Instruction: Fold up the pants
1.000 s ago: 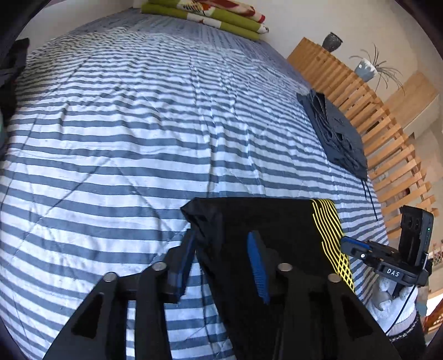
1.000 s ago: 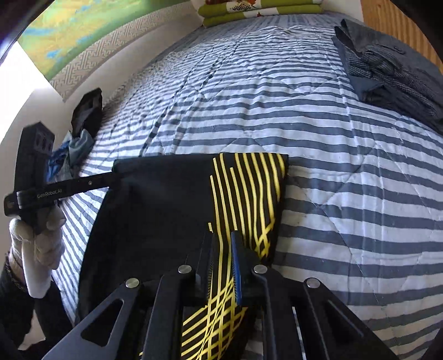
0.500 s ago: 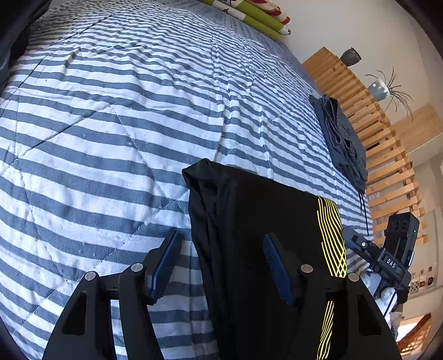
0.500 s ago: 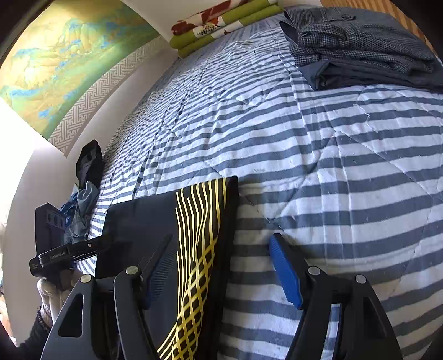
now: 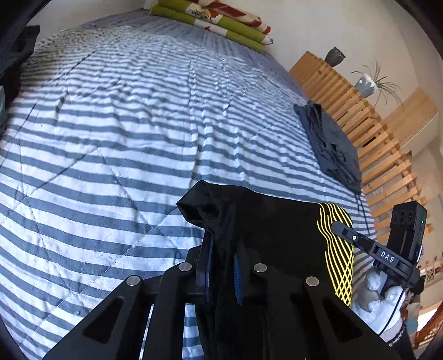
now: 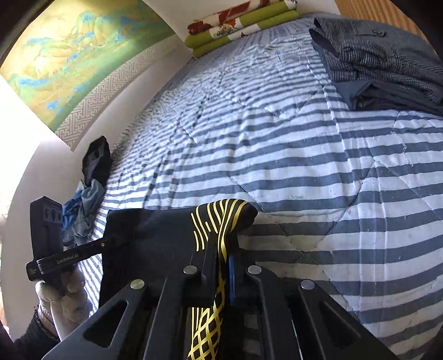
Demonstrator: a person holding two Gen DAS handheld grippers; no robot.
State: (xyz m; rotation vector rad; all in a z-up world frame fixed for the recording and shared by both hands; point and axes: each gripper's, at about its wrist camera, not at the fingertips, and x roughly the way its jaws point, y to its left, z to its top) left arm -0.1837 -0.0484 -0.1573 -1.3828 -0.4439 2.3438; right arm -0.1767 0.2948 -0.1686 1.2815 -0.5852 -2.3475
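Your left gripper is pinched narrow on the black pants, clamping a bunched fold of dark cloth at the corner that shows at about 6 o'clock in the left wrist view. Your right gripper is likewise clamped tight on the pants, this time on the corner with the yellow line pattern, which drapes over the jaws at 6 o'clock in the right wrist view. The pants hang stretched between your two tools, their front edge raised off the striped blanket and casting a shadow on it.

From the left view, your right gripper reaches in from 4 o'clock, held by your white-gloved hand. From the right view, your left gripper comes in from 8 o'clock, gripped by your other gloved hand.

A stack of folded dark clothes sits on the blanket at 1 o'clock in the right view, well apart from the pants. Green folded bedding lies at the far end at 12 o'clock, and a loose heap of clothes rests along the blanket's edge at 9 o'clock.
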